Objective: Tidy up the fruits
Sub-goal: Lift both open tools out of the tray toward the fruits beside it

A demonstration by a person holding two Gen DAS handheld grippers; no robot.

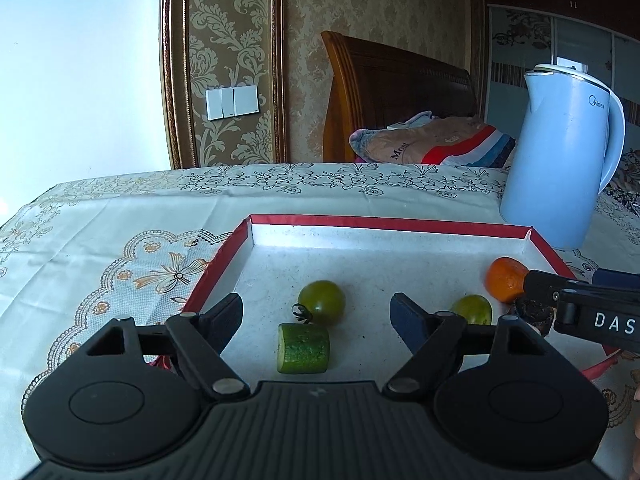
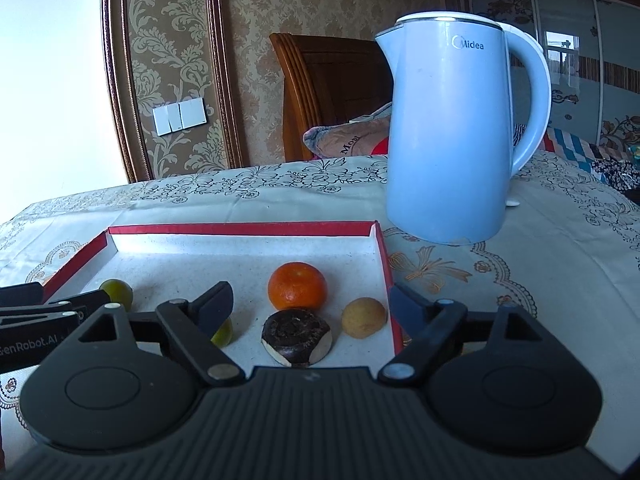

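- We see every fruit already in the red-rimmed tray (image 1: 384,224) on the worktop: green tomato (image 1: 322,302), cucumber piece (image 1: 304,348), orange (image 2: 297,286).
- Our left tool (image 1: 318,320) and right tool (image 2: 310,306) hover wide open, empty.
- We judge little remains.

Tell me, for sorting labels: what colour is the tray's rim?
Red rim, white inside; clearest in the right wrist view.

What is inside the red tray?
In the tray: an orange, dark brown piece, tan fruit, two green tomatoes, cucumber piece. The grippers hide its near edge.
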